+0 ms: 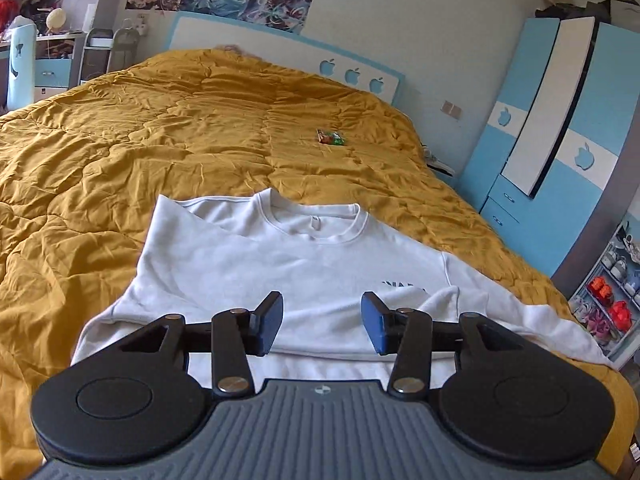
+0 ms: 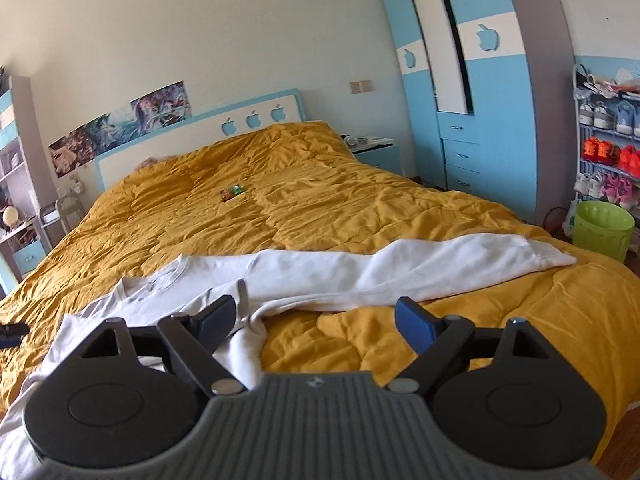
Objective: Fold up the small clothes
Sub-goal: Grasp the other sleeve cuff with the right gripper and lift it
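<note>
A white sweatshirt (image 1: 256, 264) lies on the mustard quilt (image 1: 120, 152), collar toward the headboard, with its left side folded in over the body. My left gripper (image 1: 322, 322) hovers above its lower part, jaws apart and nothing between the blue pads. In the right wrist view the same white sweatshirt (image 2: 312, 276) stretches across the quilt (image 2: 360, 208), one long sleeve reaching right. My right gripper (image 2: 324, 326) stands wide open above the cloth's near edge, empty; its left fingertip (image 2: 218, 318) overlaps the fabric in the picture.
A small green and red packet (image 1: 330, 137) lies further up the bed. A blue and white wardrobe (image 2: 480, 92) stands to the right, with a shoe rack (image 2: 608, 148) and a green bin (image 2: 602, 230) beside it. Shelves and a desk (image 1: 44, 52) fill the left.
</note>
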